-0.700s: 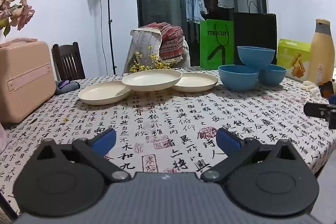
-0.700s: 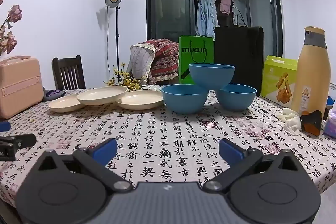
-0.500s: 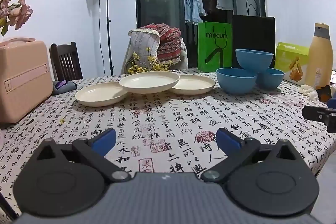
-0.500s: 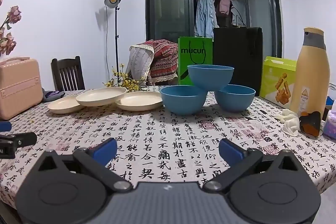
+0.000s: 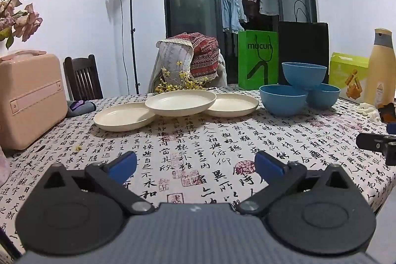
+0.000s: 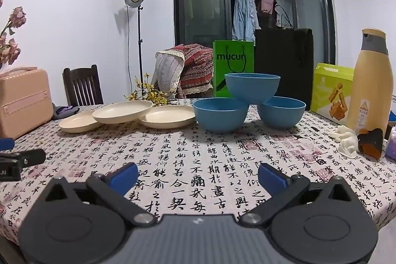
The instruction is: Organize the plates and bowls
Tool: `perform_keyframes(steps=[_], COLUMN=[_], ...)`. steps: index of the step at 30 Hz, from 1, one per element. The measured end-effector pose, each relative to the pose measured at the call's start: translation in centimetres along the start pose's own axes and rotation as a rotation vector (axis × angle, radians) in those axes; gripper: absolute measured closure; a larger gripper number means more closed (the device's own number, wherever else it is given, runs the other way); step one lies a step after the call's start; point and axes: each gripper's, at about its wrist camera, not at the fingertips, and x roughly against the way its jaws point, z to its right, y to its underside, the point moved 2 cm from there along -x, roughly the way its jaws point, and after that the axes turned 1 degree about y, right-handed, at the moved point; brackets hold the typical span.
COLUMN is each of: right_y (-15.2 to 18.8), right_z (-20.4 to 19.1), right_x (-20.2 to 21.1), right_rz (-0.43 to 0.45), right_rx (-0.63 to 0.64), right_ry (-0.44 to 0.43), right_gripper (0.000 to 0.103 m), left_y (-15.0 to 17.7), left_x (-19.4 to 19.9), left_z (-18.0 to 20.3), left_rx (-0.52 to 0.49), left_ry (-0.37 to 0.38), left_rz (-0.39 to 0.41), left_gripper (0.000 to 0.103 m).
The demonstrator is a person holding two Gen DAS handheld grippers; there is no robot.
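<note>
Three cream plates lie in a row at the table's far side: a left plate (image 5: 123, 117), a middle plate (image 5: 180, 102) propped on the rims of its neighbours, and a right plate (image 5: 232, 104). To their right stand three blue bowls: one at the front (image 5: 283, 99), one behind (image 5: 323, 95), and a third (image 5: 304, 74) perched on both. My left gripper (image 5: 195, 166) hovers open over the near tablecloth, nothing between its blue pads. My right gripper (image 6: 198, 177) is open too, empty, facing the bowls (image 6: 252, 87) and the plates (image 6: 123, 112).
A pink case (image 5: 29, 95) stands at the table's left edge. At the right are a tan bottle (image 6: 370, 81), a green box (image 6: 330, 90), white gloves (image 6: 346, 140) and a dark orange object (image 6: 371, 142). A green bag (image 5: 257, 58), chairs and a lamp stand behind the table (image 5: 198, 140).
Both views have shifted only slightly; the left wrist view now sits a little lower and closer to level. Plates, bowls and both open grippers are as before.
</note>
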Motion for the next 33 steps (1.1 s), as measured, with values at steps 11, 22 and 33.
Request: perform_keyframes(steps=[11,22,33], right_y=[0.21,0.15,0.2], right_z=[-0.11,-0.28,-0.28], right_x=[-0.41,-0.61,-0.87], right_rz=[-0.012,-0.019,-0.021], right_rx=[-0.014,-0.013,-0.007], right_ry=[-0.002,0.0,-0.001], right_gripper=[0.0,0.0,0.0], left_y=[0.23,0.41,0.53], left_x=[0.05,-0.42,-0.45], left_z=[0.31,0.13,0.24], left_rx=[-0.001,0.002,0.008], left_ry=[-0.001,0.006,0.012], left_rz=[0.022,0.013,0.012], left_gripper=[0.0,0.0,0.0])
